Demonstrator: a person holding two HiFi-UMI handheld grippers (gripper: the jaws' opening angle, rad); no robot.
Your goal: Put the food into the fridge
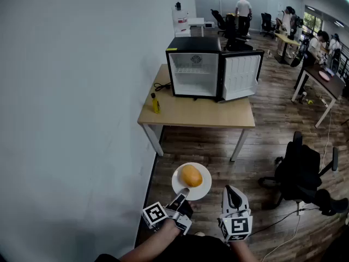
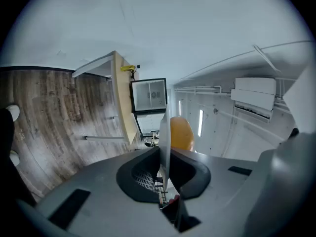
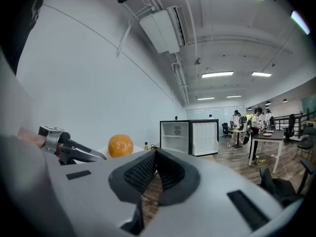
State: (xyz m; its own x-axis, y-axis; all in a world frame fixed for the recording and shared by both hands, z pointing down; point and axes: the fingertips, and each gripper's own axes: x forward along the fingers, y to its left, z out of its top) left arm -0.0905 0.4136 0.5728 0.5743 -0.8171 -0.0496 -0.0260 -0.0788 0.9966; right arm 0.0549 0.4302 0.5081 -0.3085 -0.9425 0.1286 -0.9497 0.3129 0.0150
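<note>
A white plate carries a round orange piece of food and hangs above the floor in front of me. My left gripper is shut on the plate's near rim. In the left gripper view the plate stands edge-on between the jaws, with the food just beyond. My right gripper hovers to the right of the plate, shut and empty. A small black fridge stands on a wooden table ahead, its door swung open to the right. The right gripper view shows the food and the fridge.
A yellow bottle and a black cable lie on the table's left end. A white wall runs along the left. A black office chair stands on the wood floor to the right. People work at desks far back.
</note>
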